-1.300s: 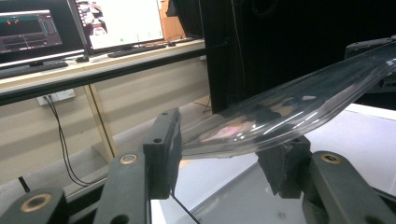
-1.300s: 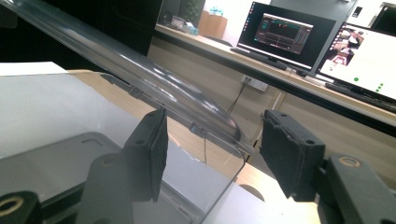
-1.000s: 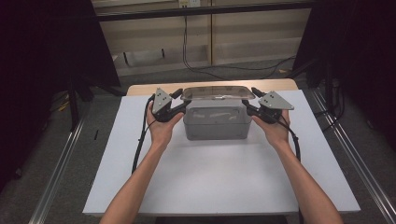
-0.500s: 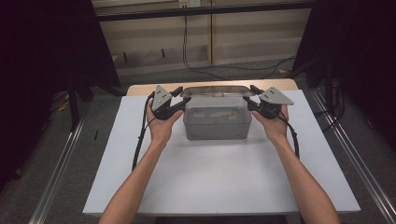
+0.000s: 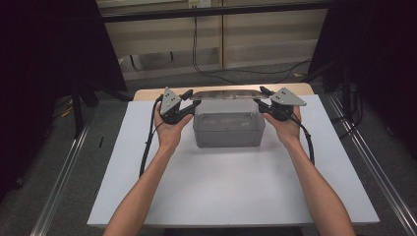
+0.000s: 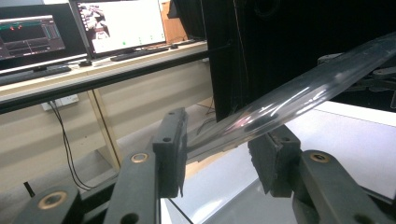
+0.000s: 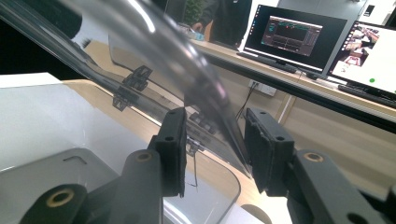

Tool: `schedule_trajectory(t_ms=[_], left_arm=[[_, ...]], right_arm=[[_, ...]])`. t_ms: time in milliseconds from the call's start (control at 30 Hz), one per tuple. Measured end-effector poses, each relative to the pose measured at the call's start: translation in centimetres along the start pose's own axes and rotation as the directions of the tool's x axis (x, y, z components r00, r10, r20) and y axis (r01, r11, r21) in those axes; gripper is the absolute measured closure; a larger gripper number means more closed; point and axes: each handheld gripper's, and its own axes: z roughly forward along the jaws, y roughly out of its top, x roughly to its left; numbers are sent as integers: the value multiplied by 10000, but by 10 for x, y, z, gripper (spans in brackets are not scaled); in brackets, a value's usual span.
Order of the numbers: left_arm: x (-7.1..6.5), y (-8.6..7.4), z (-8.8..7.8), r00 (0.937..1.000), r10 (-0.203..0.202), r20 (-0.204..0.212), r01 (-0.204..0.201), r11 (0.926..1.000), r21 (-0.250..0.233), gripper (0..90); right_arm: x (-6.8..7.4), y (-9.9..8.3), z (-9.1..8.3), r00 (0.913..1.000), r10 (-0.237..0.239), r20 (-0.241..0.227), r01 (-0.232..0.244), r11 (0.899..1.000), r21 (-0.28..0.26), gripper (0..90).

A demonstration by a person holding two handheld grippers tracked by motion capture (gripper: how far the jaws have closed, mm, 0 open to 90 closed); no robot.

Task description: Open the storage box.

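The left gripper [image 5: 189, 104] and the right gripper [image 5: 261, 102] each have one end of the clear lid [image 5: 226, 93] between their jaws; the jaws have just been closing and now stand narrow, gripping its rim. The lid is above the box [image 5: 228, 129], which stands at the far middle of the white table [image 5: 236, 191]. The high view shows both hands and the whole box. The left gripper view [image 6: 219, 151] shows the rim [image 6: 299, 93] as a thick, rounded, shiny strip of transparent plastic. The right gripper view [image 7: 215, 144] shows small hinges [image 7: 135, 77] through the curved lid. The box is frosted grey, with rounded corners.
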Motion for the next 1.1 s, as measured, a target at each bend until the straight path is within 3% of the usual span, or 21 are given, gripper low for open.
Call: schedule_trajectory(t_ms=[233,600,700,1000,1100], left_arm=[[3,1,2,10000,55,-76,-55,10000,26,580],[17,-6,5,9987,-50,-514,61,9998,209,443],[21,-10,10,9990,14,-442,-1,9995,311,428],[23,-20,28,9998,156,-149,-146,9977,667,449],[23,-23,32,9997,-35,-221,49,9977,680,482]], right_arm=[[-2,2,0,9999,-116,-52,116,9999,33,616],[-4,4,2,10000,47,11,-47,10000,-11,611],[-4,4,3,10000,79,20,-79,10000,-13,611],[-5,4,4,9998,174,50,-174,9998,-83,610],[-5,3,4,9998,213,39,-213,9997,-138,609]])
